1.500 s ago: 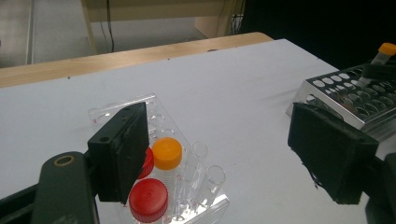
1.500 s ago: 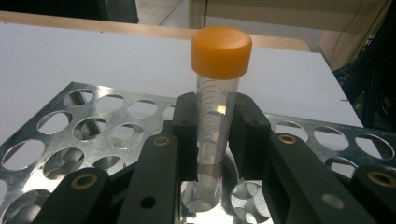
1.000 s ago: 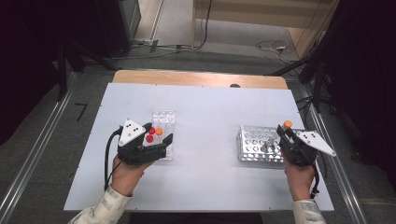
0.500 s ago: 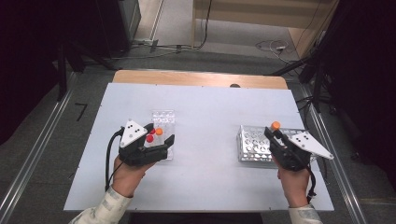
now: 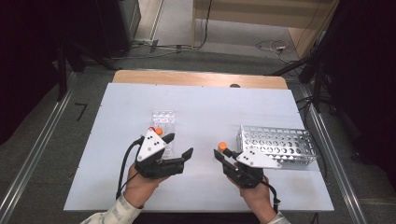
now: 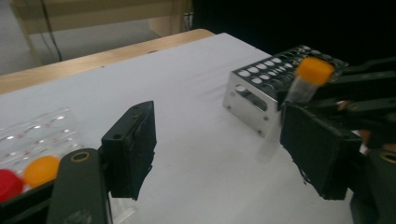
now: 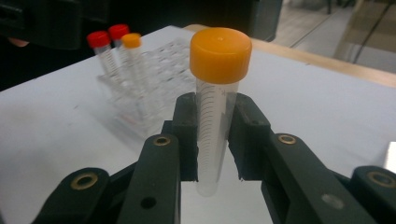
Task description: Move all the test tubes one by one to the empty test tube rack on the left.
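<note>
While my right gripper kept its jaws clamped on the orange-capped tube above the worktop, my left gripper waited, jaws apart and just narrowing on nothing. Three capped tubes stood in the clear rack; the metal rack looked empty, the transfer midway.

The clear rack stands left on the table, the metal rack right, seemingly well apart.

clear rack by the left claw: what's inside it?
The clear rack holds three capped tubes at one end: two red-capped tubes and one orange-capped tube. The other visible slots look empty. In the high view the left claw covers the rack's near end.
</note>
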`<state>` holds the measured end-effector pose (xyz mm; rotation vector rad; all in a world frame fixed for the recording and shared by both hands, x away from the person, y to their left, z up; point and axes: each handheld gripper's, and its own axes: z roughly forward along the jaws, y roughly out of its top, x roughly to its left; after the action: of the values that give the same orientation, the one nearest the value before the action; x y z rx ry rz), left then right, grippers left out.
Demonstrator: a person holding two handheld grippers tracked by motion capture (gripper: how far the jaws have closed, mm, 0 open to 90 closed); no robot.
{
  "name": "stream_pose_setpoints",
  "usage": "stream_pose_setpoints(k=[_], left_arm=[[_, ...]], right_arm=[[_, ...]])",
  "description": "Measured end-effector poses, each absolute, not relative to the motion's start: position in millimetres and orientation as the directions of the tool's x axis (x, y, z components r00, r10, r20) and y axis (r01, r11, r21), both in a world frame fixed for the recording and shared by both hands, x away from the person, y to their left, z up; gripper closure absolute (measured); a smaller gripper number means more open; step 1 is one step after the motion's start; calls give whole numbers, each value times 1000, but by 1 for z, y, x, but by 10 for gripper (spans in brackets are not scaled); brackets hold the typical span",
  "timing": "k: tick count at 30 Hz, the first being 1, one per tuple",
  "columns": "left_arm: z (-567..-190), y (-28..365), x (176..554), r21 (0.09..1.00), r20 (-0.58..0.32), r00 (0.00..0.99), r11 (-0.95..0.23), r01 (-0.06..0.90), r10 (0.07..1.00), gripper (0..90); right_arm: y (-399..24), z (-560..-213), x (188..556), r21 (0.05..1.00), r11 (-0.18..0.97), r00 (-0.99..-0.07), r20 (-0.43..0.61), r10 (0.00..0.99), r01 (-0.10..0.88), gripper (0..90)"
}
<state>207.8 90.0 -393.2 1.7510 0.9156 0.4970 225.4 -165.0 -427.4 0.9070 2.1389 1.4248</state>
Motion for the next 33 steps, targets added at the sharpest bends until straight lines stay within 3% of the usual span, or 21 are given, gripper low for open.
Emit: stream_pose_setpoints(k=[4,10,22,26,29,31,33], left_arm=[[-396,78,203,923,-85,667,-193,332,740,337],[-402,68,202,919,-77,709,-226,324,701,512],[-406,63,200,919,-55,728,-251,305,683,688],[-405,63,199,920,-44,726,-255,297,687,701],[-403,66,199,924,-47,720,-243,294,693,704],[-400,72,200,929,-55,712,-226,293,700,706],[-395,79,201,932,-61,702,-211,294,710,706]], right_arm=[[-147,-437,221,905,298,-735,23,678,303,712],[-131,-442,214,897,330,-769,17,639,294,712],[-123,-443,211,895,343,-789,16,614,284,712],[-123,-443,211,896,341,-791,19,612,286,702],[-123,-442,210,895,344,-798,20,603,283,593],[-124,-442,210,894,350,-801,16,598,279,455],[-125,-442,211,887,363,-801,12,598,284,411]])
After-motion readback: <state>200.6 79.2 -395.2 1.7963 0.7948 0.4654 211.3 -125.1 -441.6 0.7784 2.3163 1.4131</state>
